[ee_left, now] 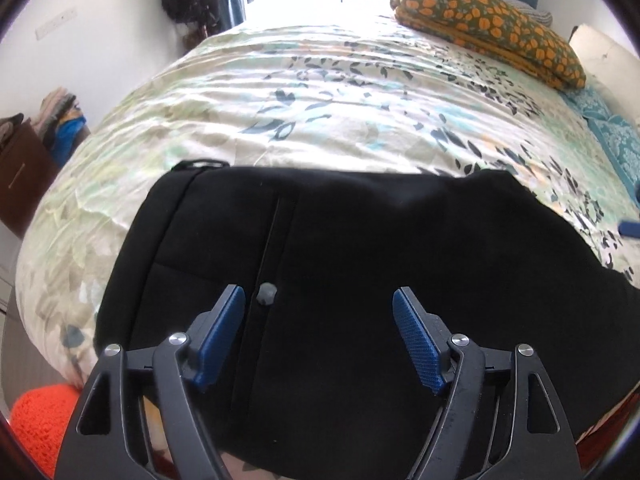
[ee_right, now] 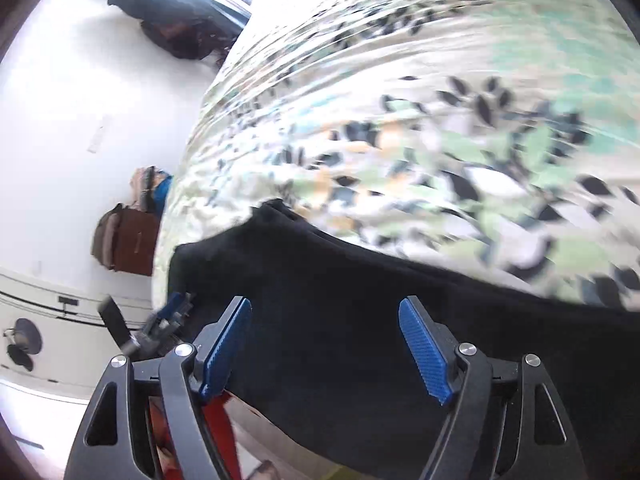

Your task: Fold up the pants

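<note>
Black pants [ee_left: 360,264] lie flat on the near part of a bed, waistband end to the left, with a grey button [ee_left: 267,293] and a fly seam showing. My left gripper [ee_left: 319,300] hovers open just above the waist area, and the button sits close to its left pad. In the right wrist view the same pants [ee_right: 380,320] stretch from left to lower right. My right gripper [ee_right: 325,312] is open above them with nothing between its blue pads. The left gripper [ee_right: 172,312] shows at that view's left edge, blurred.
The bed [ee_left: 320,100] carries a leaf-print cover. An orange-patterned pillow [ee_left: 488,20] and teal cloth [ee_left: 616,140] lie at its far right. Something orange [ee_left: 40,416] lies off the bed's near left corner. A brown cabinet [ee_left: 20,168] with piled clothes stands by the left wall.
</note>
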